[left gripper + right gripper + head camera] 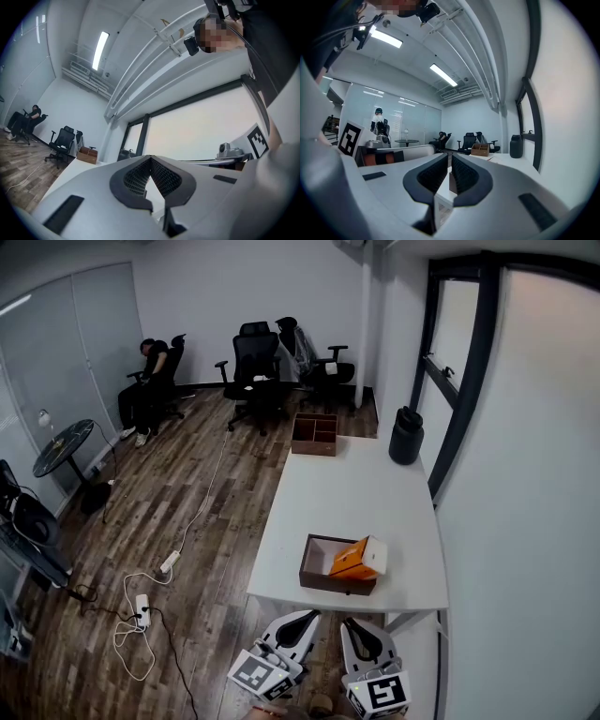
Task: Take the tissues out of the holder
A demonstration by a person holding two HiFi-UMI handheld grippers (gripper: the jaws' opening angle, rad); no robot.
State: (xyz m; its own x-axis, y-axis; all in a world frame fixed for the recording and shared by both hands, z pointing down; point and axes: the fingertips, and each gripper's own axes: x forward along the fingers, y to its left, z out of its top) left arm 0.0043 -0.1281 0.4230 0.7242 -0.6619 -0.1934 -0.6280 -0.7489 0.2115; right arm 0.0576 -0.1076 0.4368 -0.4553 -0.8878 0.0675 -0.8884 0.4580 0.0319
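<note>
While the orange tissue pack lies tilted in the brown holder at the white table's near edge, the left gripper and right gripper hang short of it, jaws together, empty. A wooden box and a black canister stand at the far end; office chairs sit on the wood floor.

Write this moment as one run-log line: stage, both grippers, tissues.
stage: before grasp | left gripper: jaws shut, empty | right gripper: jaws shut, empty | orange tissue pack: in brown holder on white table, untouched

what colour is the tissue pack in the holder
Tissue pack: orange with a white end; clearest in the head view.
</note>
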